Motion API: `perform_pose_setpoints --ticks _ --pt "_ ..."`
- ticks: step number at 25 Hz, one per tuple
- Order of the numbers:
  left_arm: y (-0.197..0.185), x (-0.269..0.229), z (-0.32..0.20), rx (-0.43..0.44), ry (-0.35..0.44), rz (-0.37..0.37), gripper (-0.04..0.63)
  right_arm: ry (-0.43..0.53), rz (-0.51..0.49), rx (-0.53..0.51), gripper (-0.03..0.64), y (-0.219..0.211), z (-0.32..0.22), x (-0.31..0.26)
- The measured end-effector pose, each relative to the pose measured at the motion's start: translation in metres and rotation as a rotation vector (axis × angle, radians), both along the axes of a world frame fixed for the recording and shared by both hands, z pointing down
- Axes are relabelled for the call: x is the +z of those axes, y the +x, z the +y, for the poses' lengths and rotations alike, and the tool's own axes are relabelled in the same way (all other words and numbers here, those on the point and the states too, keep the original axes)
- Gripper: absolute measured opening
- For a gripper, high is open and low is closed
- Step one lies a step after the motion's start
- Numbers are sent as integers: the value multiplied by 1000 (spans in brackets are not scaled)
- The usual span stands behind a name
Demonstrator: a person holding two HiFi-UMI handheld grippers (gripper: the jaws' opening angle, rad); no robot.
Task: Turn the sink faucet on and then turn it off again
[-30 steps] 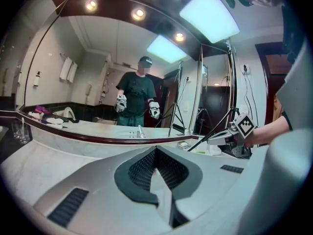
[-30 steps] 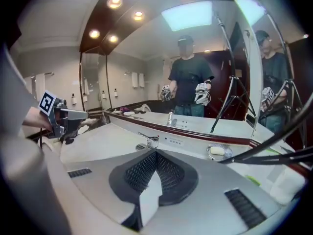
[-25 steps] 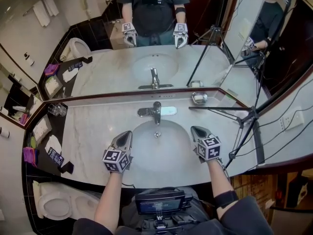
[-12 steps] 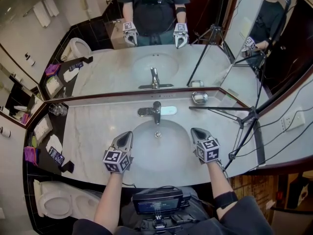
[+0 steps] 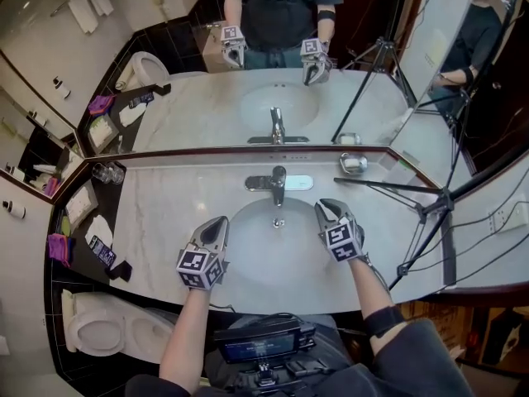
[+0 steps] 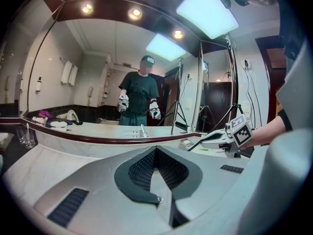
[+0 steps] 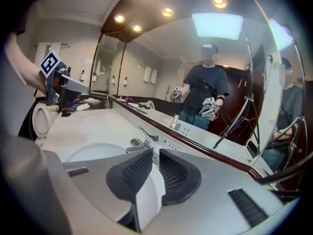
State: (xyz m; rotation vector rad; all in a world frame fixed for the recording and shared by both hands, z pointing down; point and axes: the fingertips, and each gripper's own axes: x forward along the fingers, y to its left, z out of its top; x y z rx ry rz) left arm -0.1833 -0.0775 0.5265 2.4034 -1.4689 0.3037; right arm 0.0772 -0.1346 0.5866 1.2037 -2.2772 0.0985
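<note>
The chrome faucet (image 5: 277, 185) stands at the back rim of the white oval sink (image 5: 248, 263), with its lever over the spout; I see no water running. My left gripper (image 5: 218, 224) hovers over the sink's left rim, shut and empty, its pads meeting at the tip (image 6: 155, 151). My right gripper (image 5: 324, 208) hangs over the sink's right rim, a short way right of the faucet and pointing toward it. Its jaws have just been opening; a narrow gap shows between the pads (image 7: 155, 153) with nothing in it. The faucet (image 7: 144, 142) shows just beyond them.
A wide mirror (image 5: 273, 64) backs the marble counter (image 5: 165, 213). A black tripod (image 5: 430, 201) leans over the counter's right end, near a metal soap dish (image 5: 353, 164). Glasses (image 5: 107, 173) and toiletries sit at the left; a toilet (image 5: 107, 329) is below left.
My right gripper has slid left toward the faucet and rolled at the wrist. The left gripper has stayed over the sink's left rim. The head view has shifted slightly.
</note>
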Motion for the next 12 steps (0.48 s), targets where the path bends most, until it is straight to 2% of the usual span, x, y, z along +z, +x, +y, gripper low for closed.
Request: perform_pose_setpoints --ticks 6,9,11,12 --pt "-8 5 -6 -10 -9 -15 2 63 177 -183 121 -46 -26 27" --pt "-8 9 -10 -15 -14 -21 2 87 229 -242 123 -63 -41 35" --pt "-7 11 -13 -18 -15 -23 2 97 260 -274 166 -71 -52 43" --pt "-7 12 -15 -20 -17 -24 2 102 276 -289 166 -75 -57 47"
